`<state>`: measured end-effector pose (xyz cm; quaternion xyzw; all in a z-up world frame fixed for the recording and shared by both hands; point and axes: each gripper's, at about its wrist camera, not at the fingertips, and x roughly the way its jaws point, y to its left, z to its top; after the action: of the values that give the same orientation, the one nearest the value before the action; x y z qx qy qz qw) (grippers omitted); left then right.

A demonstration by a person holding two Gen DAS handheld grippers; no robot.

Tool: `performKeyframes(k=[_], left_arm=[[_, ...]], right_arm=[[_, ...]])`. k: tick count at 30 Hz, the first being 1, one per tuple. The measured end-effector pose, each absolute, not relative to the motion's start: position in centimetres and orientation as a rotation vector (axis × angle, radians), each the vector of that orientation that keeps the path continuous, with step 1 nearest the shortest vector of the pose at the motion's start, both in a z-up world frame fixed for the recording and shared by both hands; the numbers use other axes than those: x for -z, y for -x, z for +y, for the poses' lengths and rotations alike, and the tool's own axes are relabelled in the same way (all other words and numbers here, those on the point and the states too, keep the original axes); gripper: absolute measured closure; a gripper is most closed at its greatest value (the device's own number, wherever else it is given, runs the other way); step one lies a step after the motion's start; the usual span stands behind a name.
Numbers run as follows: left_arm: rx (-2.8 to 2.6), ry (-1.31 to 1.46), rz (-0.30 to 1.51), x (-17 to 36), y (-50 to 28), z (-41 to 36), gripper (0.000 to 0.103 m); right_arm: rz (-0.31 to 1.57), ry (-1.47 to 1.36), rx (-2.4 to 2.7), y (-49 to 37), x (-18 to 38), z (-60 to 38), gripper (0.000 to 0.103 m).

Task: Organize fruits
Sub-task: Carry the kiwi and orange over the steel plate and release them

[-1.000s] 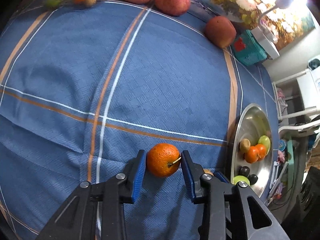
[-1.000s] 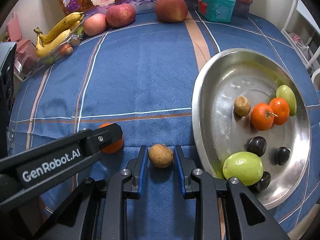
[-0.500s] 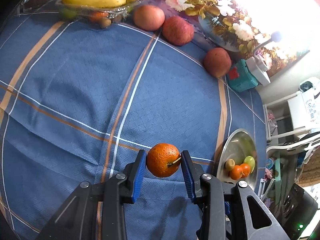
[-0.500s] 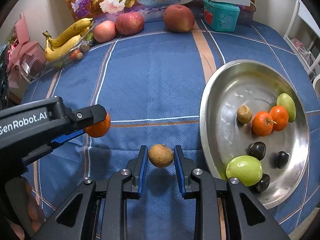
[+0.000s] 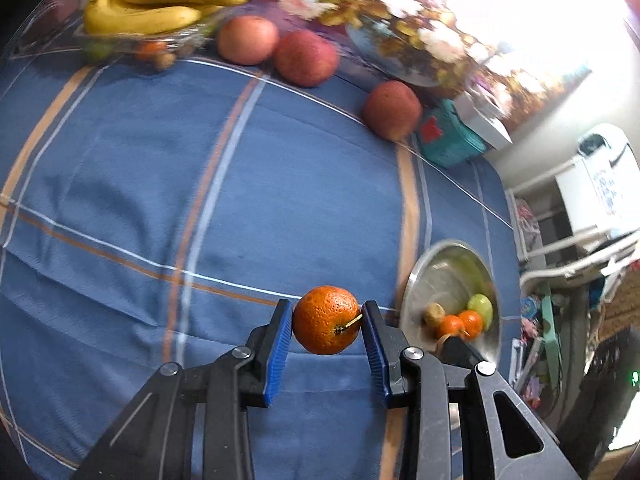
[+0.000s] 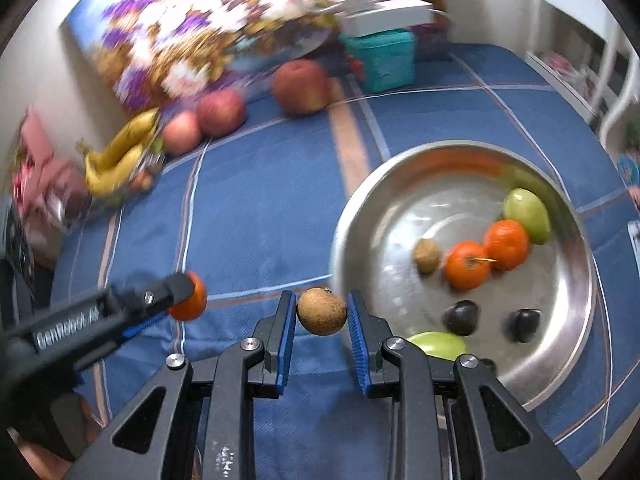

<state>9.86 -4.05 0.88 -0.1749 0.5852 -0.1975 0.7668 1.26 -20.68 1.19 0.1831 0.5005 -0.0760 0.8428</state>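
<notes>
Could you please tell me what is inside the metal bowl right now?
In the metal bowl lie two oranges, two green fruits, a small brown fruit and at least two dark fruits. The right tongs cover the near rim, so more may hide there.

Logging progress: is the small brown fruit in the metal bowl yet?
Not yet. The right gripper holds the brown fruit beside the metal bowl, outside its rim.

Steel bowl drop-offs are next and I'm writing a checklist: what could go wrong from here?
The orange in the left gripper and the brown fruit in the right gripper are round, pinched only at their sides, so either might slip. Dropped into the steel bowl, they may knock the fruit there.
</notes>
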Motion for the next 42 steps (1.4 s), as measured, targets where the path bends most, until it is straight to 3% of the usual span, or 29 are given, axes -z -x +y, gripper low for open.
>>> performKeyframes(k=[15,42], left_arm=[[0.687,0.243,1.23,-1.4,-6.7,-12.9,0.065],[0.686,0.164,1.217,-0.1,-6.3,-15.1,0.063]], right_arm=[[0.989,-0.481,0.419,1.4,-1.3,-28.9,0.075],[1.05,-0.434,0.455,1.2,0.0,-28.6,0.075]])
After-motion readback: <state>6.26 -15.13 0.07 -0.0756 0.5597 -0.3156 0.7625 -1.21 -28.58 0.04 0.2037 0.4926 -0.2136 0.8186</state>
